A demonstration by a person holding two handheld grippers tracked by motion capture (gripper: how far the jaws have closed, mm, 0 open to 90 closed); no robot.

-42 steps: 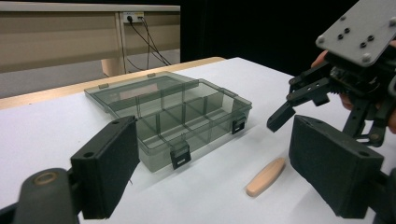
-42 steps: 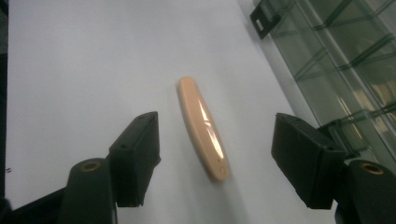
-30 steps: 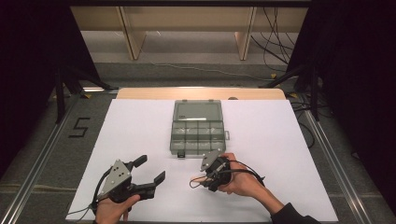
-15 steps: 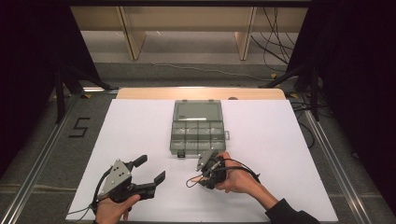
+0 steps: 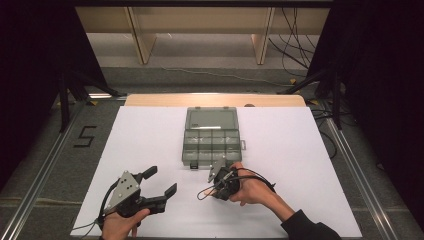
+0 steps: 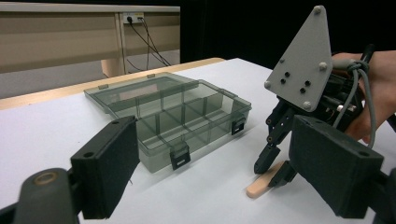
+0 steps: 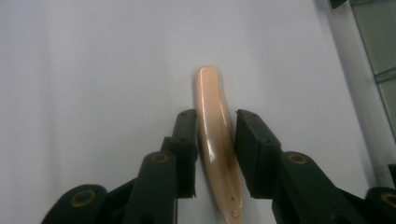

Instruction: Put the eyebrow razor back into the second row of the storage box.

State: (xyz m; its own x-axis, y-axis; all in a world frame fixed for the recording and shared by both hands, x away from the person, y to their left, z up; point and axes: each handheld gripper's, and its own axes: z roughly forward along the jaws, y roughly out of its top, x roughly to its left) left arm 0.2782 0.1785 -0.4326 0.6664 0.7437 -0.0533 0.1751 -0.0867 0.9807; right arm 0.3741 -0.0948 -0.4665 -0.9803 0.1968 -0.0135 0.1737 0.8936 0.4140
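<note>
The right gripper (image 7: 212,158) tips steeply down onto the white table (image 5: 320,165), its jaws narrowed against both sides of a slim, glossy peach-coloured stick (image 7: 215,144); a firm clamp cannot be told. The stick lies flat just in front of the open smoky-grey compartment box (image 5: 211,136), its long axis running along the jaws, away from the camera. The left gripper (image 5: 159,182) rests level at the near left, jaws spread wide, holding nothing.

Left gripper (image 5: 161,182) agape (low over table); right gripper (image 7: 212,140) narrowed, tip-down.
</note>
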